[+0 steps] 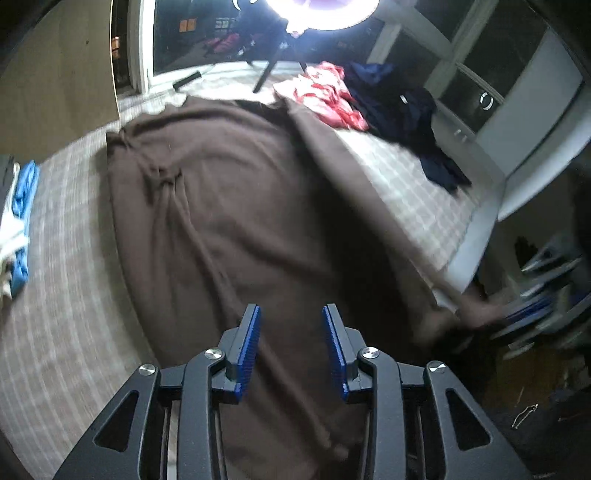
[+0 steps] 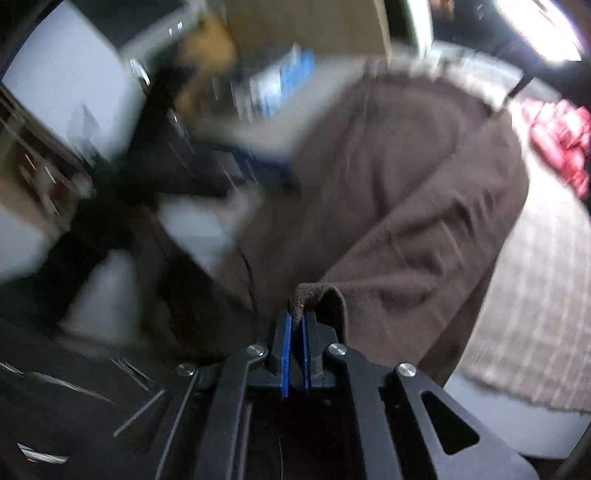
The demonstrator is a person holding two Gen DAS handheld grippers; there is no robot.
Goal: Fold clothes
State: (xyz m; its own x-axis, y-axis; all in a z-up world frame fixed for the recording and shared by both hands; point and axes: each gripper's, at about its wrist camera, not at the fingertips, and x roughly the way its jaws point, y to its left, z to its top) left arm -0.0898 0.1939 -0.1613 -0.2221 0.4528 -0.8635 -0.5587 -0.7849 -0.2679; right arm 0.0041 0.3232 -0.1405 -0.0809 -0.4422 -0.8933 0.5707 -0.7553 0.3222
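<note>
A large brown garment lies spread over the checked bed cover, with one side pulled taut toward the bed's right edge. My left gripper hovers over its near part. Its blue pads stand apart and nothing is pinched between them. In the blurred right wrist view my right gripper is shut on a folded edge of the brown garment. The cloth stretches away from the jaws across the bed cover.
Pink and red clothes and a dark navy pile lie at the bed's far right. Blue and white clothes sit at the left edge. A bright ring lamp stands at the far end. Clutter lies beyond the bed's right edge.
</note>
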